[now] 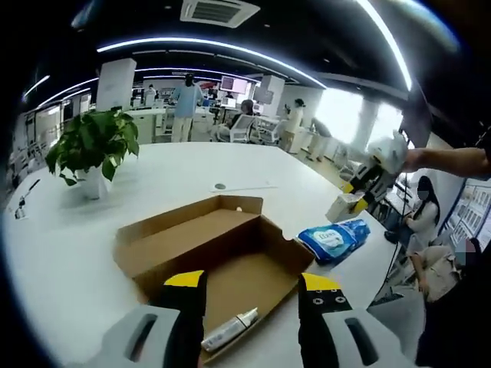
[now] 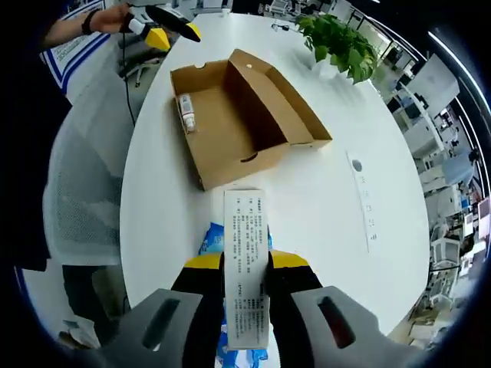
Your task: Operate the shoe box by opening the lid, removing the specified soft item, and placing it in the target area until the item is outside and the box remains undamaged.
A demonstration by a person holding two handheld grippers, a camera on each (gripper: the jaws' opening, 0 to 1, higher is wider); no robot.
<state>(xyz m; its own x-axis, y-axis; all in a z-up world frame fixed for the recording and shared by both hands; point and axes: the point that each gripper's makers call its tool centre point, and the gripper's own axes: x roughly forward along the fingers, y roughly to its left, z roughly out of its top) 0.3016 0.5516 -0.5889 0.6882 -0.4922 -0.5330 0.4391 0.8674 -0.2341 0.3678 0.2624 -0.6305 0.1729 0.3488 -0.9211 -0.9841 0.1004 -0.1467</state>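
The brown cardboard shoe box (image 1: 211, 245) (image 2: 245, 115) lies open on the white table (image 1: 69, 253) (image 2: 330, 199), lid folded back. A white tube (image 1: 229, 332) (image 2: 186, 113) lies inside it. The soft blue tissue pack (image 1: 334, 239) (image 2: 210, 239) rests on the table beside the box. My left gripper (image 1: 252, 285) (image 2: 173, 31) hovers over the box's near end, open, nothing between its yellow-tipped fingers. My right gripper (image 2: 245, 264) (image 1: 355, 195) is shut on a white printed carton (image 2: 246, 268) (image 1: 340, 208), held in the air above the tissue pack.
A potted green plant (image 1: 92, 146) (image 2: 337, 42) stands at the table's far side. A socket strip (image 2: 367, 207) is set into the tabletop. A mesh chair (image 2: 84, 192) and a seated person (image 1: 422, 218) are by the table's edge. People stand in the office behind.
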